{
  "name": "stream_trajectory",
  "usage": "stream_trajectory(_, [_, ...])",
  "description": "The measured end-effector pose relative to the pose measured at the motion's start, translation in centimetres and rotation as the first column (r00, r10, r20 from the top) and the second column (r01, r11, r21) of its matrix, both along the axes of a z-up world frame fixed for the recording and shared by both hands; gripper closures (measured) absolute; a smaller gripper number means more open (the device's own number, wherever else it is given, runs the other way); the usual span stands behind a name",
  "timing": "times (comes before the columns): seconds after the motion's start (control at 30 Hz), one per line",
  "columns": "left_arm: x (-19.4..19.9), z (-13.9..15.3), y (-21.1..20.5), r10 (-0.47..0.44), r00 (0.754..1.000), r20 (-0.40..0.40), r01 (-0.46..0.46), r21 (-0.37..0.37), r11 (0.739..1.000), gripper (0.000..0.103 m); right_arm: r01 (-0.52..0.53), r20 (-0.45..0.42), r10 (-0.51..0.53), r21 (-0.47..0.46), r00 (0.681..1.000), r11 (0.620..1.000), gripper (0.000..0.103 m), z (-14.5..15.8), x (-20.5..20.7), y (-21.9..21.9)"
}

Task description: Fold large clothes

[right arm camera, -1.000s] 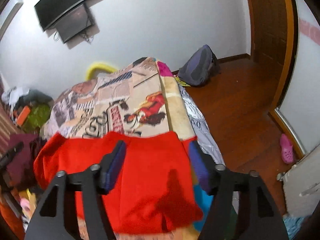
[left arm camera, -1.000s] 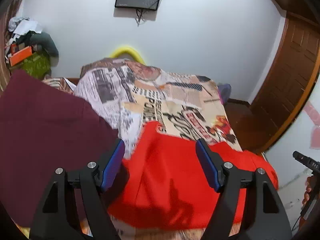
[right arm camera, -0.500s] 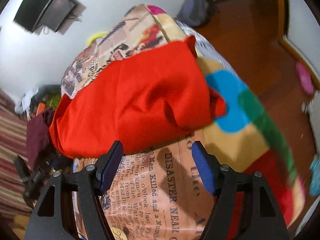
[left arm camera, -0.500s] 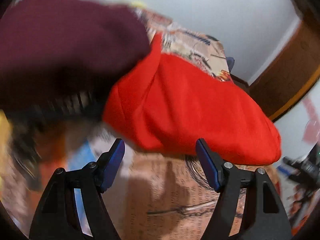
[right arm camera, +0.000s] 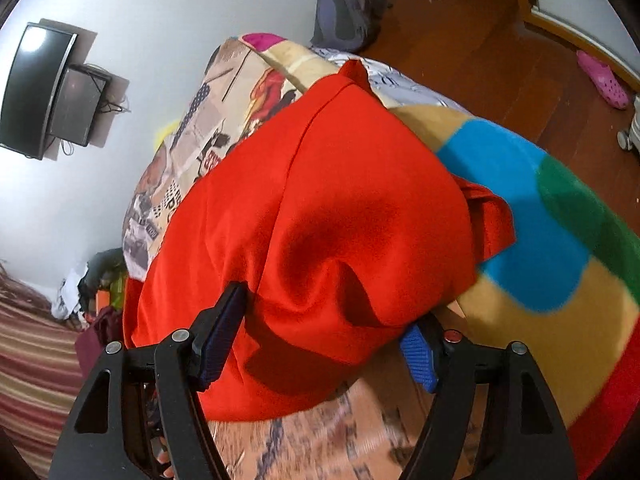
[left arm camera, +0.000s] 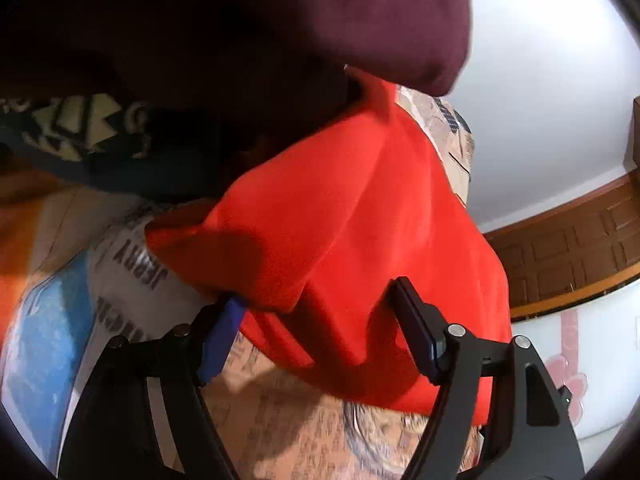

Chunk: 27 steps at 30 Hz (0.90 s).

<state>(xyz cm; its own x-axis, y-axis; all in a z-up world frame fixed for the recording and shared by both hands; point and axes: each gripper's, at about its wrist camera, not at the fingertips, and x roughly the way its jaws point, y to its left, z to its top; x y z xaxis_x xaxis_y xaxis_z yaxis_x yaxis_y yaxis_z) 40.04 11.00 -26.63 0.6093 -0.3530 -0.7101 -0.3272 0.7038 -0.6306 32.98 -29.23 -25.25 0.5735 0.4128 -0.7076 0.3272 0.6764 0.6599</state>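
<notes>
I see the red garment (right arm camera: 320, 208) lying bunched on the bed's printed blanket (right arm camera: 520, 300), its near edge between my fingers. My left tool (left arm camera: 320, 320) and right tool (right arm camera: 324, 332) both stand released, jaws wide, cloth edge draped over one blue pad of each. A maroon cloth (left arm camera: 280, 20) hangs at far left.
</notes>
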Motion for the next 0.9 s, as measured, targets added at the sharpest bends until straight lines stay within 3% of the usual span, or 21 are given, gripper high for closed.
stream_trajectory(0.03, [-0.2,0.2,-0.2,0.009,1.0,0.011,-0.009,0.025,1.0,0.035,-0.002,0.012,0.002,-0.003,1.0,1.0,0.043,0.1,0.1,0.2])
stream_trajectory(0.07, [-0.1,0.7,-0.9,0.012,1.0,0.029,-0.014,0.096,0.995,0.039,-0.018,0.026,0.019,-0.012,0.999,1.0,0.049,0.2,0.3,0.3])
stream_trajectory(0.13, [0.0,1.2,-2.1,-0.008,1.0,0.026,0.003,0.19,0.982,0.066,-0.051,0.048,0.052,-0.017,0.997,0.999,0.069,0.3,0.4,0.5])
stream_trajectory(0.17, [0.1,1.4,-2.8,-0.024,0.999,0.022,0.019,0.234,0.972,0.071,-0.064,0.061,0.065,-0.011,0.996,0.998,0.075,0.5,0.4,0.6])
stream_trajectory(0.23, [-0.1,1.9,-3.5,-0.049,0.998,0.032,0.039,0.265,0.963,0.088,-0.081,0.072,0.083,-0.03,0.994,0.996,0.081,1.1,0.5,0.8])
stream_trajectory(0.33, [-1.2,3.5,-4.0,-0.097,0.993,0.063,0.076,0.277,0.958,0.099,-0.11,0.106,0.118,-0.079,0.987,0.991,0.085,2.8,0.1,1.1])
stream_trajectory(0.47, [-5.6,6.6,-4.0,-0.227,0.965,0.131,0.176,0.318,0.932,0.099,-0.169,0.15,0.194,-0.166,0.969,0.972,0.086,5.5,-2.1,1.5])
stream_trajectory(0.6, [-10.5,7.6,-3.3,-0.3,0.947,0.117,0.252,0.309,0.917,0.099,-0.242,0.149,0.276,-0.211,0.949,0.947,0.086,6.1,-5.5,1.5])
stream_trajectory(0.9, [-18.0,8.3,-0.8,-0.338,0.938,0.072,0.302,0.301,0.904,0.098,-0.298,0.117,0.333,-0.246,0.936,0.922,0.086,5.9,-12.6,2.0])
